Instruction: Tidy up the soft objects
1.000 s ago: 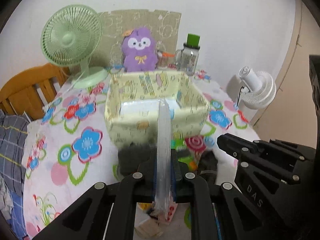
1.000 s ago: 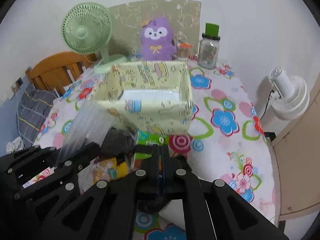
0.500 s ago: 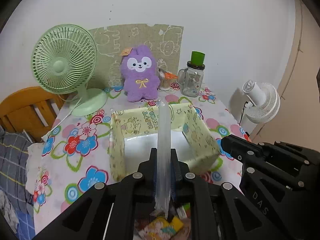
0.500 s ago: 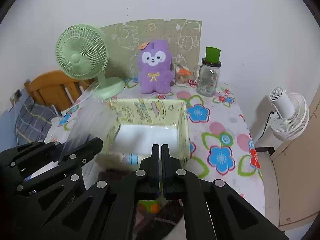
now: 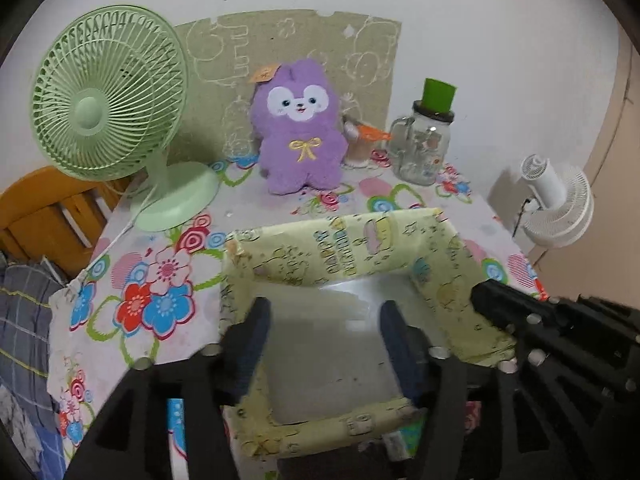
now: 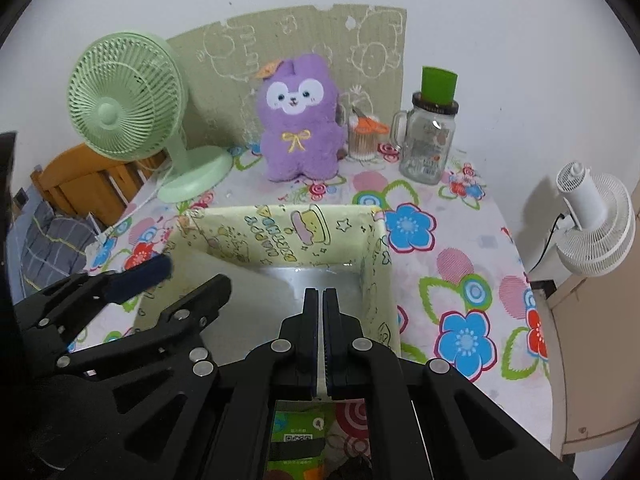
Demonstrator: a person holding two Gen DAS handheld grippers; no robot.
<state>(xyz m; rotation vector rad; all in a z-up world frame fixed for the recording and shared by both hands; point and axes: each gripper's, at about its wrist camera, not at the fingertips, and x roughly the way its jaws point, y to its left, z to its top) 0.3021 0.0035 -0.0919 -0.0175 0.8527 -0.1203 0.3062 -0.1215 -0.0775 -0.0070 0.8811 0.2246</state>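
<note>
Looking down over a tabletop under a white cloth printed with bright flowers, with a pale yellow cartoon-printed fabric storage box sitting open near its middle. Behind that: a mint-green desk fan, a purple plush animal with a white face and yellow bow, a clear glass mug jar with a green cap, all well apart from the box.

Hovering just over the box mouth: left gripper, black, with blue-padded fingers opening, standing apart, nothing visibly clamped between them. Beside it: right gripper, fingers pressed together, apparently on nothing.

Judging the step: releasing a soft item into the box, with the drop seemingly under way or just finished. Next move likely calling for lifting both grippers clear and reaching back to the small packets near the front edge, among them a green printed packet seen beneath the right gripper.

Hard to make out: the box interior, showing only a pale, glossy, blurred surface, perhaps a clear plastic bag; impossible to confirm. Cut off: the front of the box behind the gripper bodies, the remaining packets, a wooden chair and plaid fabric at far left.
</note>
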